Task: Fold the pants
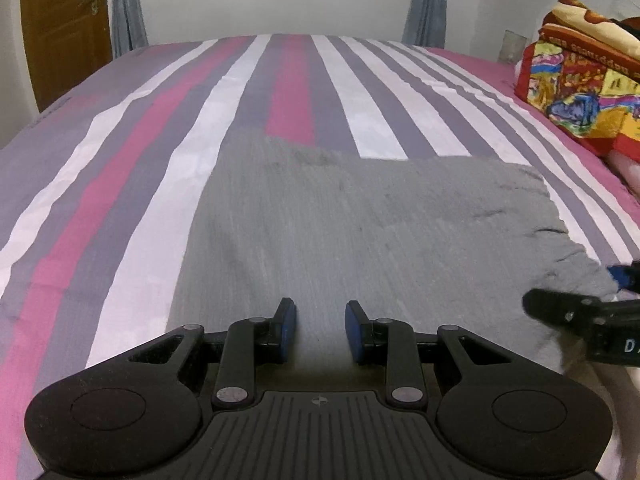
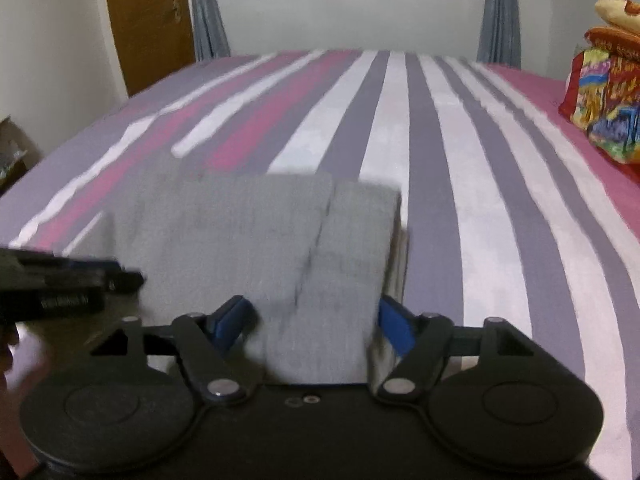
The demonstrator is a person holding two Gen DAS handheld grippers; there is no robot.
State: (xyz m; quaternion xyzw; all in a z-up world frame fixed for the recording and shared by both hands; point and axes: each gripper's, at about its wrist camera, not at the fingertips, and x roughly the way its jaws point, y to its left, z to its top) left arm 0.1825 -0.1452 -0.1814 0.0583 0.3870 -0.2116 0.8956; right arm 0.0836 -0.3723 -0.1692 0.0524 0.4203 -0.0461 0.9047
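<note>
Grey knit pants [image 2: 256, 240] lie folded near the striped bed's [image 1: 120, 168] front edge; left tool [image 1: 320, 330] narrowly parted and empty, right tool [image 2: 316, 326] spread around the fold, gripping nothing; little seems left

only partly readable stuff: white letters starting "d a" on the right gripper [image 1: 568, 300] body, plus blurry unreadable lettering on the colourful blanket [image 1: 580, 92] band.
</note>
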